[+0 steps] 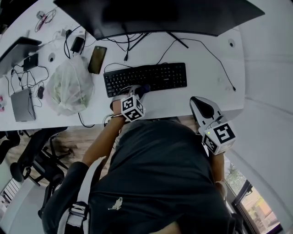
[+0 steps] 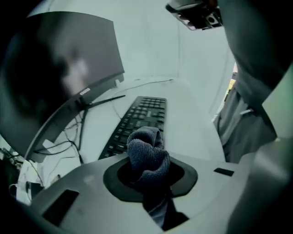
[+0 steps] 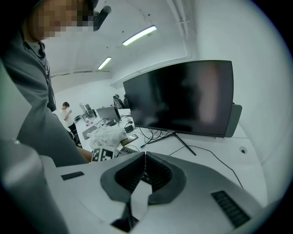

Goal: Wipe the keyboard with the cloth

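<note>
Grey-blue knit cloth (image 2: 147, 155) sits bunched in the left gripper (image 2: 146, 171): jaws pinched nearly closed on it, a rounded wad sticking out past the tips and a darker tail hanging back btwn the pads. In the head view that gripper is at the near edge of the black keyboard (image 1: 151, 77), left of its centre, w/ the cloth over the front row of keys; can't tell if the fabric actually touches them. The keyboard lies flat on the white desk (image 1: 201, 55), its long side roughly parallel to the desk's front edge. The right gripper (image 3: 143, 157) is well off the keyboard's right end, nearer the person at the desk edge, pads together w/ nothing btwn them. Behind the keyboard stands a dark monitor (image 1: 155, 13) on thin legs. A phone (image 1: 97, 59) lies just beyond the keyboard's left end, and a crumpled plastic bag (image 1: 68, 87) sits further left of it.
</note>
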`<action>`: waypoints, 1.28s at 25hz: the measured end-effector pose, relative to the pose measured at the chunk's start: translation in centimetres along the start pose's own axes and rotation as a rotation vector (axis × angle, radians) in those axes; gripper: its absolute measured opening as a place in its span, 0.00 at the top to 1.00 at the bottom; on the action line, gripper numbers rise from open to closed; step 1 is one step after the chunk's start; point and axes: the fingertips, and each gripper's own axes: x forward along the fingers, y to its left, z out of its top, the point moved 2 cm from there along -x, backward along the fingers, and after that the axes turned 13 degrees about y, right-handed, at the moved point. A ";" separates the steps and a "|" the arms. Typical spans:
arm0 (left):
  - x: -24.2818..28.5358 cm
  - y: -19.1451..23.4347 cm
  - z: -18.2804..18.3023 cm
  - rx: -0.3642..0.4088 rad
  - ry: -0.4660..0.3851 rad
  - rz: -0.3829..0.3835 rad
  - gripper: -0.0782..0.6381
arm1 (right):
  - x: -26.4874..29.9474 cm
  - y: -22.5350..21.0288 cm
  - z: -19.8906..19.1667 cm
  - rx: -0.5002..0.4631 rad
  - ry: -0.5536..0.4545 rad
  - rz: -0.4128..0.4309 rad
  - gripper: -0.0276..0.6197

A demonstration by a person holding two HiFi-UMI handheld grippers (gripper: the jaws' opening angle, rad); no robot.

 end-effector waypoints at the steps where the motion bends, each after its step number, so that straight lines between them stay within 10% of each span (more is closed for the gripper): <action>1: -0.3 2.5 0.5 -0.018 -0.013 0.050 0.79 | 0.1 0.1 0.0 -0.003 0.000 0.005 0.94; 6: 0.0 9.6 0.2 -0.171 0.007 0.091 0.79 | 0.1 0.6 0.0 -0.012 -0.015 0.015 0.94; 13: 0.7 -4.3 -0.6 -0.013 0.044 -0.135 0.79 | -0.7 -1.4 -1.6 0.040 -0.006 -0.013 0.94; 21: -1.2 9.4 3.7 -0.139 -0.025 0.071 0.79 | -0.3 -1.4 -1.4 0.006 -0.008 0.028 0.94; 29: 1.2 -5.6 1.3 -0.004 0.071 -0.132 0.79 | -1.2 -4.3 -3.3 0.069 -0.017 0.008 0.94; 32: 1.0 -1.6 3.2 -0.030 0.028 -0.041 0.79 | -0.9 -4.8 -3.4 0.065 -0.003 0.022 0.94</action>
